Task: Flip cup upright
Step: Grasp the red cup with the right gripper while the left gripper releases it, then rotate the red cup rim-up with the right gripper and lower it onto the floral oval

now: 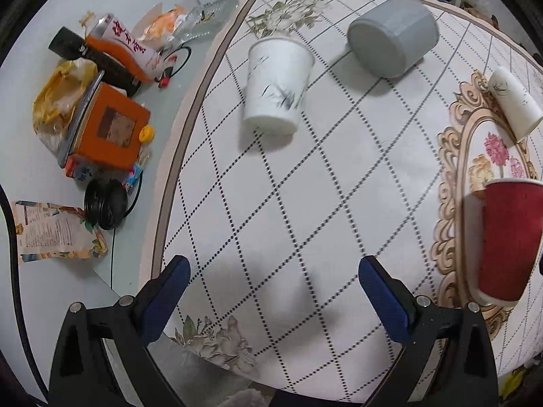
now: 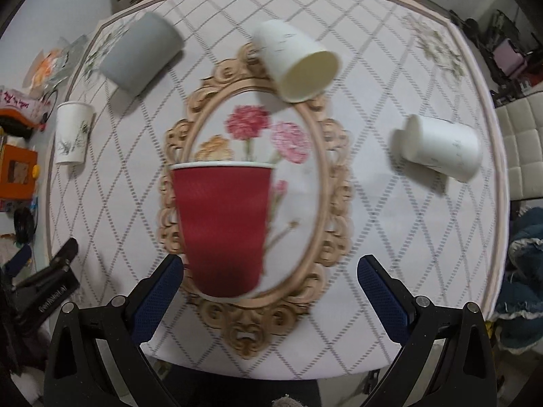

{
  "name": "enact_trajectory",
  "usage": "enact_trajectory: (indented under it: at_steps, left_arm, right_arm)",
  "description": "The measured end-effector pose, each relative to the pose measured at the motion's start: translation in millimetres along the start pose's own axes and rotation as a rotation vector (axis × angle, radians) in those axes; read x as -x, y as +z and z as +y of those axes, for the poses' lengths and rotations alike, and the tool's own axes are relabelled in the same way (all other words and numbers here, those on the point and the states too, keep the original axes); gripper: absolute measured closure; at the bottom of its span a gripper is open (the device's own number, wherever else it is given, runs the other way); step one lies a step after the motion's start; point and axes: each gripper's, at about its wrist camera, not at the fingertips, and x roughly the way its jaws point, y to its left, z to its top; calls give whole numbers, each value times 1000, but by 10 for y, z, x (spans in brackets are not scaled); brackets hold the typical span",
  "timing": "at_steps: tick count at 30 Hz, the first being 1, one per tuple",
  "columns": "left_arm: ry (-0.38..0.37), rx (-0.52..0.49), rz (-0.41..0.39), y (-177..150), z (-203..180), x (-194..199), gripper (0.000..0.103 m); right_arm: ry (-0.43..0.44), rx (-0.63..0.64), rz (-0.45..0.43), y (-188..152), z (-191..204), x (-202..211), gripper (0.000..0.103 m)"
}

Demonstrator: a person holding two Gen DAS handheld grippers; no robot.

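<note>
A red paper cup (image 2: 222,227) stands upright on the flower medallion, just ahead of my open right gripper (image 2: 271,281), nearer its left finger and not held. It also shows at the right edge of the left wrist view (image 1: 509,240). A white cup (image 1: 276,84) stands upright ahead of my open, empty left gripper (image 1: 273,281); it also shows in the right wrist view (image 2: 73,132). A grey cup (image 1: 393,39) (image 2: 142,54) lies on its side. Two more white cups (image 2: 298,59) (image 2: 439,147) lie on their sides.
The table carries a quilted patterned cloth (image 1: 305,203). Left of it, a grey surface holds an orange box (image 1: 108,125), a dark bottle (image 1: 95,57), a black cable reel (image 1: 103,203), wrappers and a leaflet (image 1: 54,232). A chair (image 2: 519,146) and blue fabric (image 2: 522,271) sit at the right.
</note>
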Motion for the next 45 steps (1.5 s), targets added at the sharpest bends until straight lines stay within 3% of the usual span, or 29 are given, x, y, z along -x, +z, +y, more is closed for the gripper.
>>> enact_trajectory:
  at_steps: [7,11,13,31,35,39,45]
  left_arm:
    - [-11,0,58,-37,103,-222,2]
    - [-30,5,92,-34,136,-320,2]
    - [-47,8,109,-31,143,-359,2]
    - [-153,-38,187,31,116,-495,2]
    - [-150,-21,234,46,162,-578,2]
    - [-172,-5,286,36,219,-709,2]
    - [-153,-20,298,20,238,-810,2]
  right_arm:
    - [54,0,58,162,331,-292,11]
    - [42,-7,94,236,427,-459,17]
    - [22,-7,104,267,461,-525,28]
    - [57,-63,113,357,351,-539,29]
    - [86,-66,33,390,338,-397,29]
    - [83,-40,-101,445,414,-175,29]
    - [89,-24,-321,560,631,-17,29]
